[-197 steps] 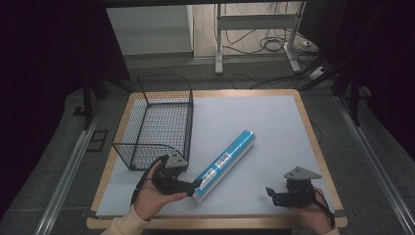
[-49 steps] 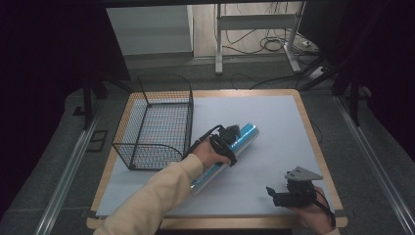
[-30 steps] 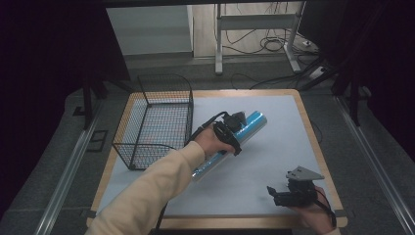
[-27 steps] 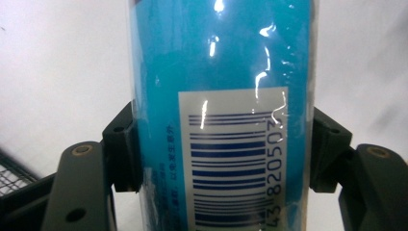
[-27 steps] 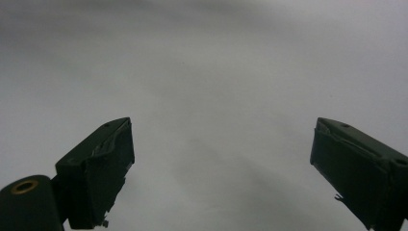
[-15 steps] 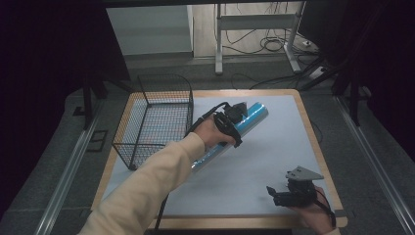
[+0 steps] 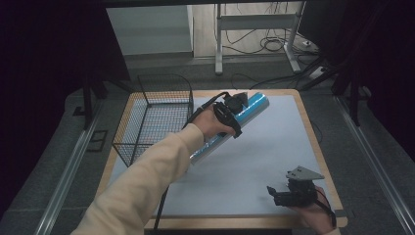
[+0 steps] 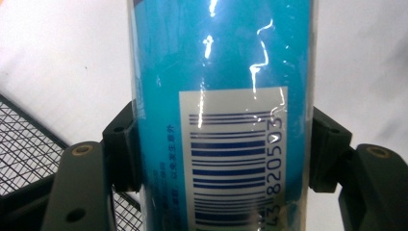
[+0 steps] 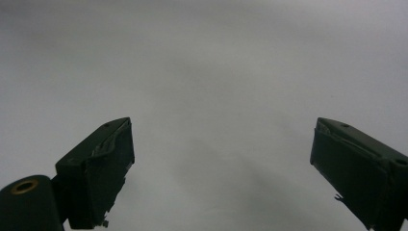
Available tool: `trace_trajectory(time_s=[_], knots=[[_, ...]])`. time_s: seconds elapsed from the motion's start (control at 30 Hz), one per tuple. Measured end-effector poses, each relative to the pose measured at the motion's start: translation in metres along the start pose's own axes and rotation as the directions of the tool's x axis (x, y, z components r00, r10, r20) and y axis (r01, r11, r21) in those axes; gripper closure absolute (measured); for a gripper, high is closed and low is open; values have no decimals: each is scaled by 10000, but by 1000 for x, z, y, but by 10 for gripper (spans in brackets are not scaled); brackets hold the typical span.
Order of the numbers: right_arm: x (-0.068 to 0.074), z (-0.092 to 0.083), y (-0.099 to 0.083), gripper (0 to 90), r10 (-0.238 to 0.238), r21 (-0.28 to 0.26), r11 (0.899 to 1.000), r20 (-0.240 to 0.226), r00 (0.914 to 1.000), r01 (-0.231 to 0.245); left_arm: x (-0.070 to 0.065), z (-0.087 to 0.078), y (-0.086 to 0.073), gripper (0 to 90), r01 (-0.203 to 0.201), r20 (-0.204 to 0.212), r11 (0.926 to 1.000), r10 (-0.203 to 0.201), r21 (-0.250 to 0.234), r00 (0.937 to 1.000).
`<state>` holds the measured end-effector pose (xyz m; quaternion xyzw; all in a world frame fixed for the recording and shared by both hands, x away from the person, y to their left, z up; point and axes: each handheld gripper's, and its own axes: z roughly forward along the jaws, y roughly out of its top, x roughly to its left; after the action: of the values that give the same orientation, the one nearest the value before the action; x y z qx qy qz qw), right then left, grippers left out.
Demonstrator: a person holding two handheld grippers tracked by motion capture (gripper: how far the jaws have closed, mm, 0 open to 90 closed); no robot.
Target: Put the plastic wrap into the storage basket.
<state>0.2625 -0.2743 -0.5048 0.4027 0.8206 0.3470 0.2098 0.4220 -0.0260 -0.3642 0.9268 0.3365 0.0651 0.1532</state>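
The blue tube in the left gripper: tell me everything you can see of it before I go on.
The blue tube is a long, glossy cylinder wrapped in shiny clear film, with a white barcode label printed in dark blue. It lies at a slant over the white table top, far end toward the table's back edge, just right of the wire basket. The left gripper is clamped around it, a black jaw on each side. Whether its near end touches the table can't be told.

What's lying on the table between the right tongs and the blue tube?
Nothing: in the high view, only bare white tabletop separates the right tongs from the blue tube.
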Motion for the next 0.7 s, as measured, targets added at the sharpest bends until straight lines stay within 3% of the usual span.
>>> trace_trajectory(time_s=[0.7], knots=[[-1, -1, 0, 81, 33, -7, 10000, 47, 10000, -33, 18, -26, 14, 313, 24, -410, 9998, -32, -206, 9992]])
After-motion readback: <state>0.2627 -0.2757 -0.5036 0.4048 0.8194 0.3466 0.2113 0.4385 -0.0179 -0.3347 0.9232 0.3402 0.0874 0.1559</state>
